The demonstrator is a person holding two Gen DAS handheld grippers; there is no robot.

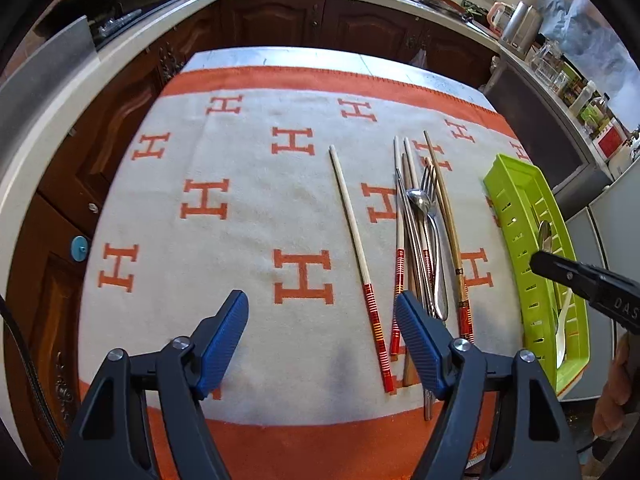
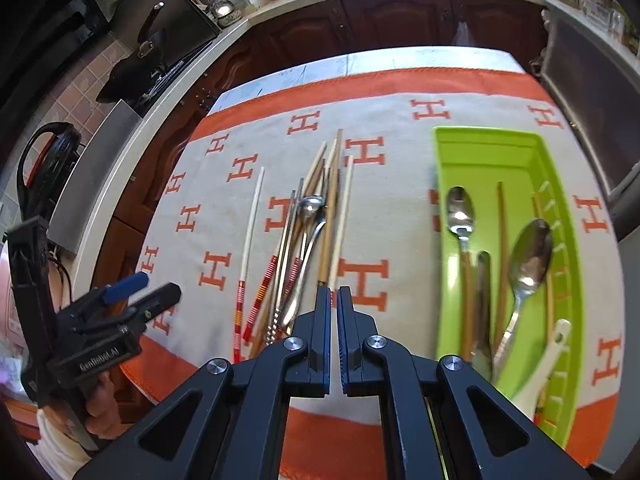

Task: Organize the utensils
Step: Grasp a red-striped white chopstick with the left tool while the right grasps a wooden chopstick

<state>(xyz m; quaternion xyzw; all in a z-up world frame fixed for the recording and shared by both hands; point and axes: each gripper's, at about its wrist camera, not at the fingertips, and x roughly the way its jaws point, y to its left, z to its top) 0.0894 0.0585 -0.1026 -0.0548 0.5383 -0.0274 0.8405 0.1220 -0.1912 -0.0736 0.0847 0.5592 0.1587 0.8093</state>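
Only the right wrist view looks into the green tray (image 2: 486, 148): spoons and chopsticks inside. The left gripper (image 1: 322, 338) gapes wide and empty above the cloth, the loose chopstick (image 1: 356, 256) lying between its fingers (untouched). The right gripper (image 2: 334, 320) is closed on nothing, the utensil pile (image 2: 304, 240) just left of it.

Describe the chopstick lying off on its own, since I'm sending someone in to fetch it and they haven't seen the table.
Find the white-and-orange cloth covering the table, then the pile of utensils left of the green tray. Just left of that pile lies the single chopstick: pale shaft, red striped handle end, touching nothing else, whereas its neighbours overlap each other.
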